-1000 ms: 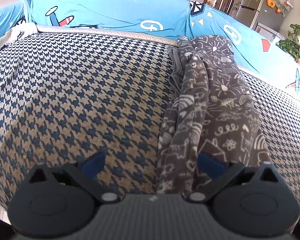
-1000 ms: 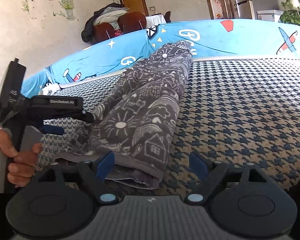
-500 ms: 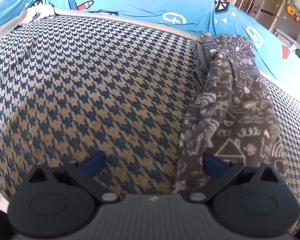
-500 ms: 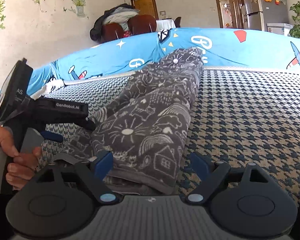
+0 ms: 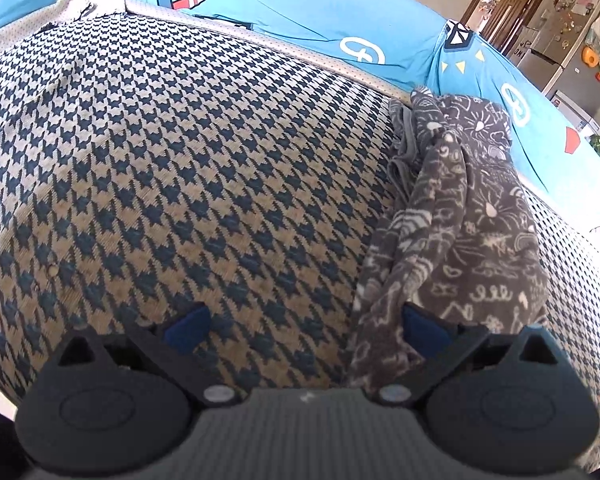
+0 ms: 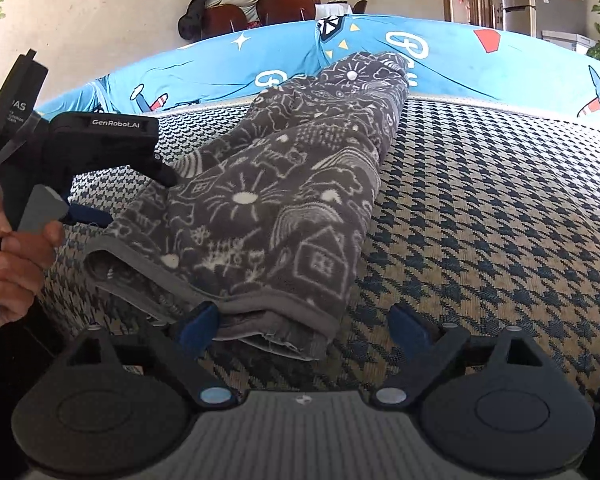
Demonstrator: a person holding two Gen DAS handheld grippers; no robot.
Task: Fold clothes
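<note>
Right gripper (image 6: pixel 304 326) jaws were opening, hem of grey patterned garment (image 6: pixel 284 216) between them, ungripped. Left gripper (image 5: pixel 304 322) jaws stood wide, garment edge inside. Pinch both corners evenly.

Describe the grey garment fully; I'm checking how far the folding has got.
The garment is soft, fleecy-looking dark grey cloth printed with white doodles: suns, houses, rainbows. It lies folded into a long narrow strip on the houndstooth cover, its far end against the blue sheet. The near end shows stacked layers with plain grey hems. The right gripper, jaws opening, straddles that end; the left gripper sits at its side edge.
</note>
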